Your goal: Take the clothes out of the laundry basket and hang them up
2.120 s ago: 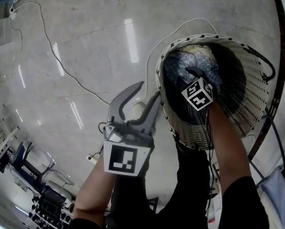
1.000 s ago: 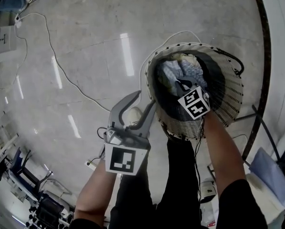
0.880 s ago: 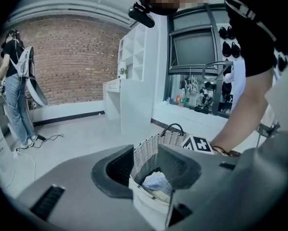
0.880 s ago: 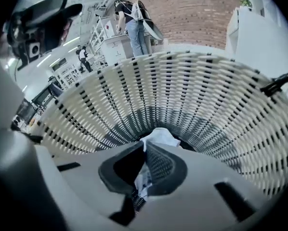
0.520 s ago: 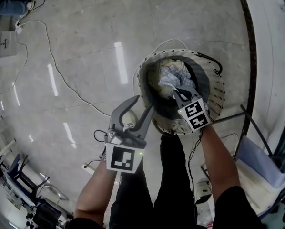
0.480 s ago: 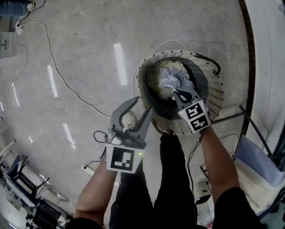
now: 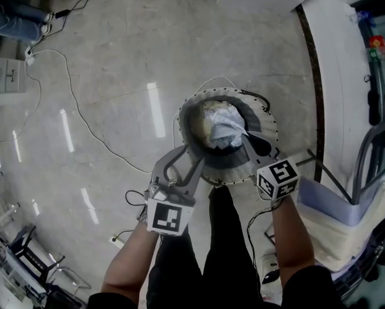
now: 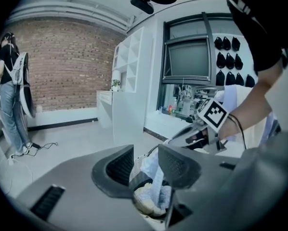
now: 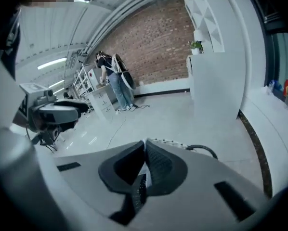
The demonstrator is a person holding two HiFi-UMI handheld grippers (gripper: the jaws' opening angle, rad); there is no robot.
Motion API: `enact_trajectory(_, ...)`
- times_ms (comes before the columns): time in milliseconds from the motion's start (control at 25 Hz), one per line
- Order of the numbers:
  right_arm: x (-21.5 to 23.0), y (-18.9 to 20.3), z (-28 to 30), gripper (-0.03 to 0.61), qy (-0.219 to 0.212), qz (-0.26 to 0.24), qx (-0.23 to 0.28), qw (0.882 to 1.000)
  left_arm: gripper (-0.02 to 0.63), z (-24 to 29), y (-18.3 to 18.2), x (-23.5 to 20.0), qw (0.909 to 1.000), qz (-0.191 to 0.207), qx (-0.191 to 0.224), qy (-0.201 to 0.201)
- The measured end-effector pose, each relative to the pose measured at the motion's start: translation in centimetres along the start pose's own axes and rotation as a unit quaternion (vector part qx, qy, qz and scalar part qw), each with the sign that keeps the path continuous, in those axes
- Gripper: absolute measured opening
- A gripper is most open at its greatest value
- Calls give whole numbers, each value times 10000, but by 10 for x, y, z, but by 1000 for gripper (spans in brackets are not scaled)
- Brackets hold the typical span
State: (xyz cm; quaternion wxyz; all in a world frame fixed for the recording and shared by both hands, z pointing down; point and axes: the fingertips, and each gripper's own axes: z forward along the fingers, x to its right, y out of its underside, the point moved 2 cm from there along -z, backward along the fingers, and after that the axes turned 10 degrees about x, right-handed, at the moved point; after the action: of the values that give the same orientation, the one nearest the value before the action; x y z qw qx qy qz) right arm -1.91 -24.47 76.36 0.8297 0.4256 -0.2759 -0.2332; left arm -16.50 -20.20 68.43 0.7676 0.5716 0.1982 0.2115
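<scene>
While on cloth [image 7: 219, 126] — right tool [image 7: 245, 134] (tight)

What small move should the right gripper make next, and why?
Probably lift the right gripper straight up. Its jaws are shut on the pale garment, most of which lies inside the laundry basket, and the left gripper waits open and empty near the rim.
</scene>
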Motion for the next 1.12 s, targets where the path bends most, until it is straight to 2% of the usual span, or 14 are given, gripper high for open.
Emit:
enact_trajectory(480, -34, -164, -94, 11, 420, 340, 1199, 9913, 178, -36, -104, 25, 9978, 335, 209, 531)
enact_trajectory(800, -67, -254, -159, 11, 547, 93, 1810, 9819, 209, -56, -142, 64, 9935, 390, 156, 1058)
enact_trajectory(1120, -109, -357, -221, 11, 459, -181, 2509, 9668, 220, -56, -167, 90, 9896, 519, 85, 1339)
